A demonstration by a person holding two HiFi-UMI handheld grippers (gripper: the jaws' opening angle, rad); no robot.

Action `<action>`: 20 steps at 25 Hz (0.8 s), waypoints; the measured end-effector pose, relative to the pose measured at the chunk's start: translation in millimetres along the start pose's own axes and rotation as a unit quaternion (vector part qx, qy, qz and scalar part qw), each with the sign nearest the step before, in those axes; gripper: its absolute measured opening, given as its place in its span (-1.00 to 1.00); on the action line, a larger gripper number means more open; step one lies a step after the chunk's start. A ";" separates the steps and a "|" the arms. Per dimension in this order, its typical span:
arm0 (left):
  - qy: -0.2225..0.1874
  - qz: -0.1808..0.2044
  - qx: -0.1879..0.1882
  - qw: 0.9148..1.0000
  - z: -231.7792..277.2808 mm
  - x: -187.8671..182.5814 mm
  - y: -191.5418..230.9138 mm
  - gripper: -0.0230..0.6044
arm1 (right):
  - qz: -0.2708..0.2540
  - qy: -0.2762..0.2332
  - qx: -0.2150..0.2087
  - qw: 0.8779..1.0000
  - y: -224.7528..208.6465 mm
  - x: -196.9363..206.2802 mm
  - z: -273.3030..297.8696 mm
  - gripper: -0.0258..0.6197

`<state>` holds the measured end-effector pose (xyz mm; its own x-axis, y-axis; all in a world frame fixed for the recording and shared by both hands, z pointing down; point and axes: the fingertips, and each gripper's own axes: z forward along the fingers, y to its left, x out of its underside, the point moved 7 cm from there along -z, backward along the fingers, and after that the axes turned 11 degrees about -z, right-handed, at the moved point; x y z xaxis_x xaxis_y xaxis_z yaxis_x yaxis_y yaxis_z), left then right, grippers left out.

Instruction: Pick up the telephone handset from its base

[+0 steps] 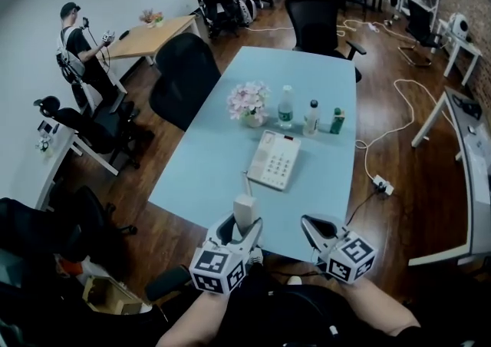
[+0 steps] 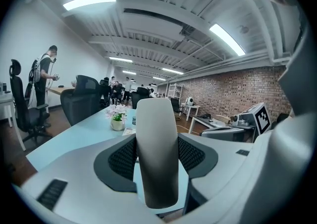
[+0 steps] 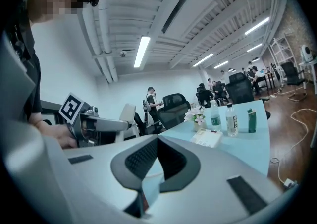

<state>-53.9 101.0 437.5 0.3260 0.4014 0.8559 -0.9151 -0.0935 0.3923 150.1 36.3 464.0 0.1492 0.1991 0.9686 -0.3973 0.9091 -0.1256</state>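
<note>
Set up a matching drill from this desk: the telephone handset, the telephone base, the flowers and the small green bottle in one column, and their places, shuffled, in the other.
Things:
1. telephone handset
2. telephone base
3. vase of flowers
4. small green bottle

Places:
A. right end of the row standing beyond the base
B. upright, clamped between the jaws of the left hand-held gripper
C. flat on the blue table, nearer the person than that row
D. left end of that row

Pairs: 1-B, 2-C, 3-D, 4-A
</note>
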 end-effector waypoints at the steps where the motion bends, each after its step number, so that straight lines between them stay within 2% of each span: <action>1: -0.001 0.001 -0.001 1.000 -2.2 1.0 -2.1 -0.18 | -0.002 0.002 -0.003 1.000 1.6 0.6 -1.4 -0.88; 7: 0.001 0.009 -0.005 1.000 -10.6 7.3 -13.2 -0.18 | -0.011 0.008 -0.020 1.000 9.3 4.8 -7.5 -0.88; 20: 0.001 0.023 -0.015 1.000 -12.1 2.9 -19.5 -0.18 | 0.002 0.006 -0.027 1.000 6.6 8.5 -13.0 -0.88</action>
<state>-38.0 114.9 428.3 0.2832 0.3998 0.8717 -0.9358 -0.0839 0.3425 160.5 48.7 468.6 0.1585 0.2061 0.9656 -0.3479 0.9269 -0.1408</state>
